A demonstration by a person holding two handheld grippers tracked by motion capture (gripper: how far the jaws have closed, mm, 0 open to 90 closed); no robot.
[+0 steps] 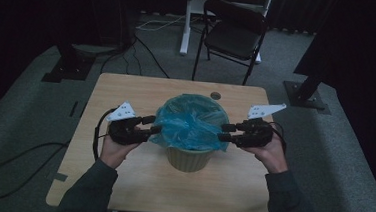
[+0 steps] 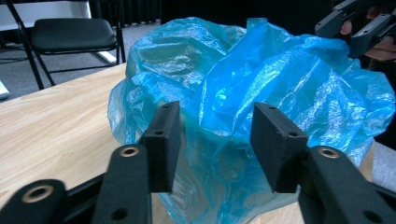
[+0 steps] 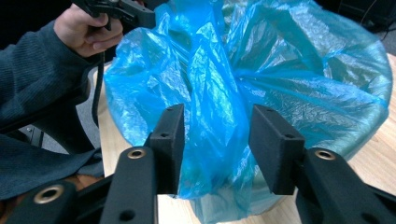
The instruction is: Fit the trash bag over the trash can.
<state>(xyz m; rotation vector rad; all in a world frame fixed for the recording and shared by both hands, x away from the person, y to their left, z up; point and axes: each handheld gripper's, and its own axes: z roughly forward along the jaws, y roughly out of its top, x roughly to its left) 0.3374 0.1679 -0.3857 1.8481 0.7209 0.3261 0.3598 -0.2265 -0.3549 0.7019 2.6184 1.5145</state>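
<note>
A pale green bin [image 1: 188, 158] stands at the middle of the wooden table [image 1: 127, 91], lined with a crumpled blue plastic bag [image 1: 190, 123] whose rim drapes over the top. My left gripper [image 1: 153, 125] is at the bag's left edge and my right gripper [image 1: 224, 131] at its right edge, both pointing inward. In the left gripper view the jaws of the left gripper [image 2: 215, 140] stand apart with a fold of the bag [image 2: 261, 79] between them, not pinched. The right gripper [image 3: 215, 142] likewise stands wide around a hanging fold of the bag [image 3: 289, 70].
A black folding chair [image 1: 233, 34] stands beyond the table's far edge beside a white stand leg [image 1: 186, 20]. Cables [image 1: 145, 48] run over the grey carpet. A small round grommet [image 1: 216, 95] sits in the tabletop behind the bin.
</note>
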